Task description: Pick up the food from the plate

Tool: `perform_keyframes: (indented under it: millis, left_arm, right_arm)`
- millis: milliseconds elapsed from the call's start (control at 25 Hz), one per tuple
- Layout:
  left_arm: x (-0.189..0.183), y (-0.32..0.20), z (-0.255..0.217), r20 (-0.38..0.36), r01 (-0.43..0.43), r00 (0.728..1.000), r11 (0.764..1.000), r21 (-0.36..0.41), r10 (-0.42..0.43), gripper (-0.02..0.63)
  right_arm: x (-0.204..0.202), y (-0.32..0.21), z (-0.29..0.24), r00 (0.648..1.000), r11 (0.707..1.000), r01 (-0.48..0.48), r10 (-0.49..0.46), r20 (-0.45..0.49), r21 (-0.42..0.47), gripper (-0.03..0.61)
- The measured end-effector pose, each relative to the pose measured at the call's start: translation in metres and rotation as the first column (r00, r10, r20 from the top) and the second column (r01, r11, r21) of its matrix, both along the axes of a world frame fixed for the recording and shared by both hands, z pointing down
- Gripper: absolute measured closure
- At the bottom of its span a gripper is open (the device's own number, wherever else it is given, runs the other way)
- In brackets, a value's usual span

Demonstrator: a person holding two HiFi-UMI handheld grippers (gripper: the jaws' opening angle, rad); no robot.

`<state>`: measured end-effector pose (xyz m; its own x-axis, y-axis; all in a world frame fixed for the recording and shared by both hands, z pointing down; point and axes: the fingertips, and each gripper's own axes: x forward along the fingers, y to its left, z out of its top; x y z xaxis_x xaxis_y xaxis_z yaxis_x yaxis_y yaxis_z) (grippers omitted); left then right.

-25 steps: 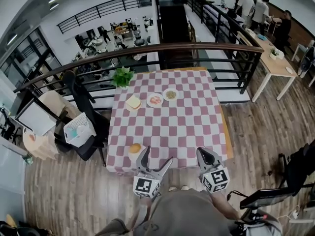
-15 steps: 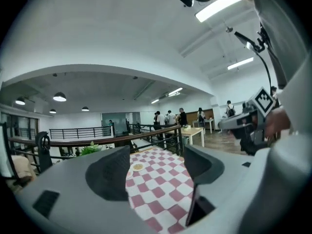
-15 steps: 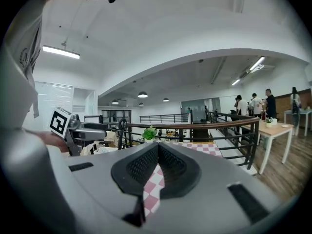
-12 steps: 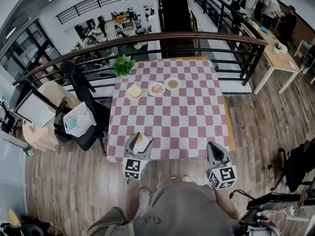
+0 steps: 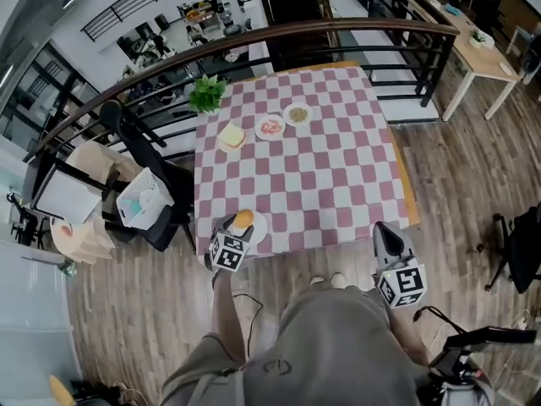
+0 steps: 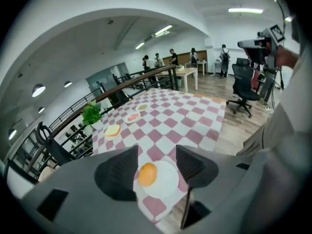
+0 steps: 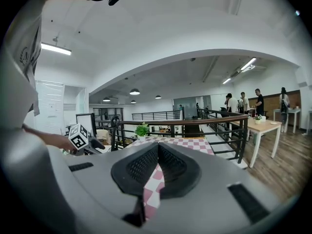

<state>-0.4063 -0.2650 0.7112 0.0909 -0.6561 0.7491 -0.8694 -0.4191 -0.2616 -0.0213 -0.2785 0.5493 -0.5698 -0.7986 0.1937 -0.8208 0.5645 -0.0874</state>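
Seen from above, the left gripper (image 5: 233,233) hung over the bun (image 5: 243,218) on its plate (image 5: 259,229) at the near edge of the checked table (image 5: 296,176). More plates (image 5: 270,127) and a plant (image 5: 207,93) sat at the far end. The right gripper (image 5: 386,233) waited off the corner.

In the left gripper view the jaws were half apart and had just been closing, with the bun between them, not yet pinched.

In the right gripper view the jaws met on nothing.

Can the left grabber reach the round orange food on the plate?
Probably yes. The left gripper hangs right over the orange food on its plate, jaws apart either side and just closing, with nothing blocking.
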Motion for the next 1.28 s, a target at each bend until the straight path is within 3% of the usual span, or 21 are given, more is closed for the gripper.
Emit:
perform_keyframes:
  millis: [360, 560, 880, 1040, 1200, 1280]
  left_arm:
    - [-0.035, -0.012, 0.085, 0.076, -0.05, 0.995, 0.981, -0.187, 0.065, 0.36]
    - [-0.06, -0.021, 0.132, 0.144, -0.087, 0.98, 0.952, -0.293, 0.135, 0.36]
    - [-0.076, -0.028, 0.192, 0.105, -0.065, 0.987, 0.902, -0.427, 0.12, 0.36]
    - [-0.085, -0.034, 0.206, 0.109, -0.035, 0.99, 0.895, -0.445, 0.093, 0.335]
    - [-0.08, -0.035, 0.223, 0.068, -0.05, 0.993, 0.865, -0.499, 0.096, 0.304]
    - [-0.082, -0.04, 0.228, 0.082, -0.05, 0.991, 0.868, -0.495, 0.104, 0.293]
  right_arm:
    - [0.0, 0.011, 0.003, 0.999, 1.0, -0.026, 0.026, -0.041, -0.005, 0.568]
    - [0.008, 0.018, 0.01, 0.996, 0.998, -0.058, 0.055, -0.076, -0.034, 0.568]
    - [0.015, 0.024, 0.023, 0.989, 0.992, -0.101, 0.093, -0.112, -0.07, 0.568]
    - [0.013, 0.03, 0.021, 0.986, 0.991, -0.106, 0.094, -0.138, -0.079, 0.569]
    - [0.015, 0.033, 0.024, 0.984, 0.99, -0.113, 0.099, -0.151, -0.087, 0.568]
    - [0.015, 0.032, 0.023, 0.982, 0.99, -0.115, 0.1, -0.16, -0.086, 0.568]
